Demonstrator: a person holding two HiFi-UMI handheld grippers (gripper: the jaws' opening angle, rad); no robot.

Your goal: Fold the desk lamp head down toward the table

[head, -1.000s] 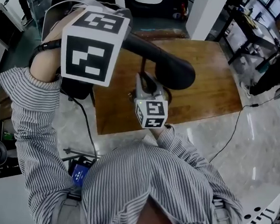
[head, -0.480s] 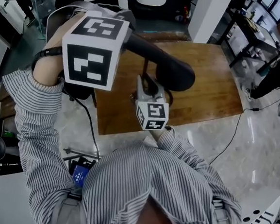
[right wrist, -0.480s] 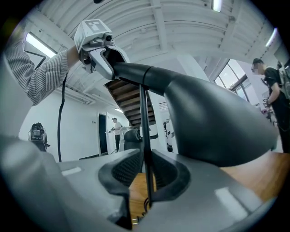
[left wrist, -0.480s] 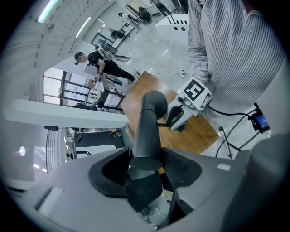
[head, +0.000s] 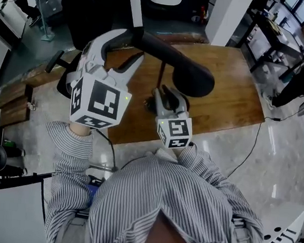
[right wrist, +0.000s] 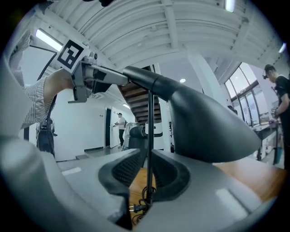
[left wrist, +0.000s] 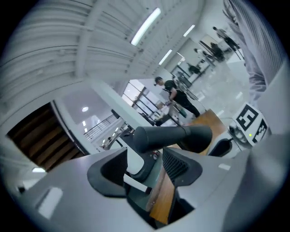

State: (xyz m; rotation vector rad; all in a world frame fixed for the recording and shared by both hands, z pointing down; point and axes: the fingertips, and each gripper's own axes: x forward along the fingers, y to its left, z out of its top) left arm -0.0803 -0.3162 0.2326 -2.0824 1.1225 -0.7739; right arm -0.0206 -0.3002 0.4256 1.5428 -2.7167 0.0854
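Since a second ago my left tongs have rolled over and sit lower in the head view. Their jaws have just been opening and now stand wide, straddling the rear end of the black lamp head without touching it. That head sits roughly level on a thin stem over the wooden worktop. My right tongs have eased open too. Only their own view shows them narrow, stem between the pads with a gap on one side.
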